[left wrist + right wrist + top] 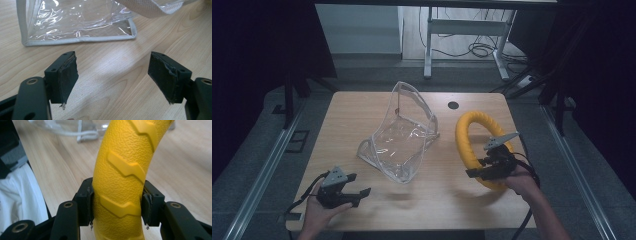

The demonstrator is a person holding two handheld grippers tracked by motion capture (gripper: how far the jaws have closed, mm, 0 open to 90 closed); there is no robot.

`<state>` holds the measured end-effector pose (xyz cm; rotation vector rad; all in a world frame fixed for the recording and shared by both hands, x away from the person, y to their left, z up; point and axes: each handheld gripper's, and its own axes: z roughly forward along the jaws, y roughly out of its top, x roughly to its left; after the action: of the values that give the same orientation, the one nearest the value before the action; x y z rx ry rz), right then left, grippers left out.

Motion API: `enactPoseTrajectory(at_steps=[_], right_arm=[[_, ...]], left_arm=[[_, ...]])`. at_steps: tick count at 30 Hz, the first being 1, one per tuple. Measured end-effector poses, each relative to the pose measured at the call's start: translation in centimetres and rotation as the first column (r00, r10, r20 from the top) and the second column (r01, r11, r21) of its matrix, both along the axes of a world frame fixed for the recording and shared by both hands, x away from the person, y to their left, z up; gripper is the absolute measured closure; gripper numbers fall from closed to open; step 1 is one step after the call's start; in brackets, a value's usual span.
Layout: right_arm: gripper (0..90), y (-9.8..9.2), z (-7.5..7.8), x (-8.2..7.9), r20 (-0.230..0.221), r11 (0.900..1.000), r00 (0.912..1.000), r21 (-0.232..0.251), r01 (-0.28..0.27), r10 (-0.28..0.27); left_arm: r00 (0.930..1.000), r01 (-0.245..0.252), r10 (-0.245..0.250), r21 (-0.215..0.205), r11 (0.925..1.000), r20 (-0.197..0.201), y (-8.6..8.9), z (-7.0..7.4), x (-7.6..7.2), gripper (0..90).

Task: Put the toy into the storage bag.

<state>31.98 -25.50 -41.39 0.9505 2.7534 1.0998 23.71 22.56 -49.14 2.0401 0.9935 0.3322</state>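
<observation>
while the right gripper (486, 167) clamps the yellow ring (472, 142) at lower right of the high view, its jaws press on both flanks of the tube, as the right gripper view confirms: the pads (90, 202) bear on the pebbled yellow surface with its raised zigzag ribs, so the grip is firm rather than resting. the ring stands tilted on edge, its upper arc reaching toward the centre right of the frame and its lower arc in the jaws, a pose that judging by its shadow keeps it clear of the wooden table (362, 107) and ready to be carried. the clear plastic bag (399, 135) sits at centre frame, just left of the ring and apart from it, its mouth propped up and open, its grey-trimmed base flat on the wood; this posture would seem to suit receiving the ring. the left gripper (354, 192) waits at lower left, jaws spread wide with nothing between them; in the left gripper view the worn pads (67, 75) frame bare table, with the bag's trimmed edge (80, 40) ahead at upper left, probably placed to steady the bag's rim.
</observation>
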Motion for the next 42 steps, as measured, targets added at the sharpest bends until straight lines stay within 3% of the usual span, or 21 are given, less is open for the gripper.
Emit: enactPoseTrajectory(at_steps=[7, 12, 13, 14, 15, 19, 26, 32, 36, 42], right_arm=[[52.3, -0.9, 1.4, -0.1, 0.065, 0.995, 0.9967, 0.087, 0.043, -0.048], [52.2, -1.1, 2.8, -0.2, 0.114, 0.979, 0.9895, 0.195, 0.066, -0.089], [52.2, -1.1, 2.8, -0.2, 0.114, 0.979, 0.9895, 0.195, 0.066, -0.089], [52.2, -0.9, 3.2, -0.3, 0.129, 0.972, 0.9872, 0.228, 0.062, -0.094], [52.2, -0.9, 3.2, -0.3, 0.129, 0.972, 0.9872, 0.228, 0.062, -0.094], [52.2, -0.3, 4.2, -0.2, 0.160, 0.955, 0.9820, 0.293, 0.050, -0.101], [52.1, 0.5, 5.4, -0.1, 0.193, 0.939, 0.9752, 0.341, 0.037, -0.108], [52.1, 1.4, 6.5, -0.2, 0.224, 0.916, 0.9670, 0.401, 0.022, -0.122], [52.0, 1.9, 7.0, 0.1, 0.234, 0.911, 0.9641, 0.411, 0.018, -0.125], [52.0, 2.7, 8.2, 0.5, 0.257, 0.893, 0.9565, 0.450, 0.008, -0.138]], left_arm=[[1.0000, 0.000, 0.000, 0.002, 1.0000, 0.002, 0.1, 0.0, 0.0, 23.5], [1.0000, -0.003, 0.003, 0.000, 1.0000, 0.002, 0.1, 0.0, 0.0, 23.5], [1.0000, -0.003, 0.003, 0.000, 1.0000, 0.002, 0.1, 0.0, 0.0, 23.5], [1.0000, -0.003, 0.003, 0.000, 1.0000, 0.002, 0.1, 0.0, 0.0, 23.5], [1.0000, -0.003, 0.003, 0.000, 1.0000, 0.002, 0.1, 0.0, 0.0, 23.5], [1.0000, 0.000, 0.000, -0.009, 1.0000, 0.002, 0.1, 0.0, 0.0, 23.5], [1.0000, -0.004, 0.004, -0.006, 1.0000, 0.004, 0.2, 0.0, 0.0, 23.6], [1.0000, -0.003, 0.003, -0.007, 1.0000, 0.004, 0.2, -0.1, 0.0, 23.6], [1.0000, -0.001, 0.001, -0.004, 1.0000, 0.001, 0.1, -0.1, 0.1, 23.6], [1.0000, -0.004, 0.004, -0.006, 1.0000, 0.002, 0.1, -0.1, 0.0, 23.6]])
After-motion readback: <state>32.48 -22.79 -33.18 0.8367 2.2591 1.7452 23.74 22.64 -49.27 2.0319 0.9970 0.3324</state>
